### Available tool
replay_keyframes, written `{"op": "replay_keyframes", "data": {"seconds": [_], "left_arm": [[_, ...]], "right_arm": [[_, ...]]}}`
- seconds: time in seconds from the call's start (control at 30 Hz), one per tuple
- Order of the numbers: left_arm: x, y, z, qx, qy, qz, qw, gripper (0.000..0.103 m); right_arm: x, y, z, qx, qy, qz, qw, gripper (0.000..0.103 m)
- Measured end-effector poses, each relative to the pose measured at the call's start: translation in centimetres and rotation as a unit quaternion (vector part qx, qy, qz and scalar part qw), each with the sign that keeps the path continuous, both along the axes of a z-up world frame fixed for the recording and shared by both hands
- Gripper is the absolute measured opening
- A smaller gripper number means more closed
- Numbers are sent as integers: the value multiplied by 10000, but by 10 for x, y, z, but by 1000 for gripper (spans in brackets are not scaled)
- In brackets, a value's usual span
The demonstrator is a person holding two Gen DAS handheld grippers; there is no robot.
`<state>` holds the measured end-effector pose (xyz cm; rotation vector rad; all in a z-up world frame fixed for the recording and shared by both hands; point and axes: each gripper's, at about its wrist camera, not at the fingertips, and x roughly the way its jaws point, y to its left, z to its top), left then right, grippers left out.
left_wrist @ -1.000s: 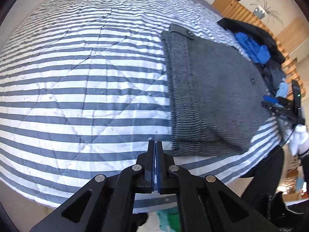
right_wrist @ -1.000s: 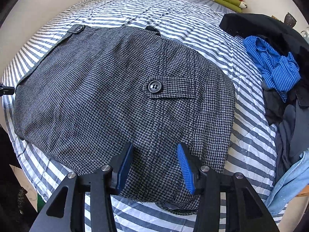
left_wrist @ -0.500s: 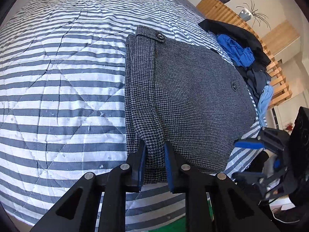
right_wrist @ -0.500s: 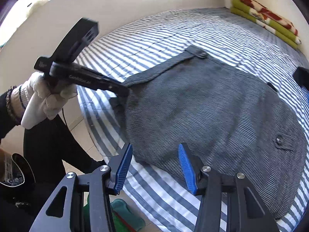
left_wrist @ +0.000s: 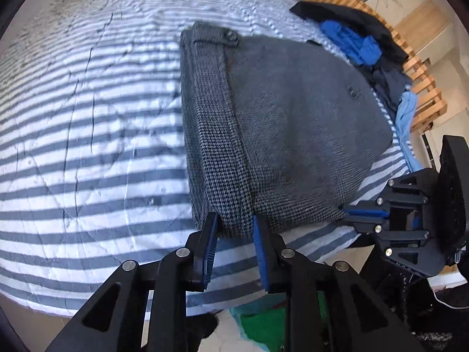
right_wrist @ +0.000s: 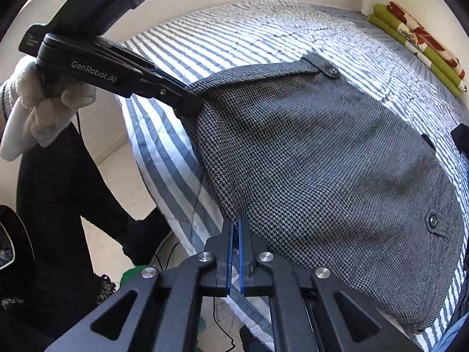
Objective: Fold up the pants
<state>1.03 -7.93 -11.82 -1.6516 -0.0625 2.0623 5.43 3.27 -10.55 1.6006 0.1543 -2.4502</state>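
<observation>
We work 2 grippers along the near hem of the soft, limp pants [left_wrist: 293, 123] on the bed [left_wrist: 88, 146]: left gripper [left_wrist: 233, 234] opening astride the corner, right gripper [right_wrist: 235, 228] pinched on the hem.

Grey houndstooth pants [right_wrist: 322, 161], seemingly folded, on bed
</observation>
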Motion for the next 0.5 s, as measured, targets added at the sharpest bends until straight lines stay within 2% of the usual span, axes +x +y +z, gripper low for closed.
{"op": "replay_keyframes", "data": {"seconds": [0.07, 0.13, 0.2, 0.3, 0.37, 0.43, 0.5], "left_arm": [[5, -7, 8, 54, 79, 95, 9999, 30], [7, -11, 29, 49, 430, 237, 9988, 30], [7, -5, 53, 163, 755, 227, 9968, 30], [4, 30, 71, 373, 981, -88, 9944, 30], [-4, 64, 65, 404, 942, -444, 9937, 30], [-6, 98, 45, 371, 768, -880, 9925, 30], [-10, 123, 10, 7, 493, -1161, 9920, 30]], "right_arm": [[2, 2, -12, -49, -141, -15, 9999, 7], [8, 15, -3, -558, -177, -27, 9983, 16], [22, 36, 18, -939, 109, -163, 9954, 21], [37, 91, 41, -1008, 643, -1020, 9876, 28], [39, 135, 39, -1063, 759, -1793, 9751, 28], [39, 169, 25, -912, 706, -2351, 9651, 28], [43, 193, 1, -782, 427, -2625, 9608, 28]]}}
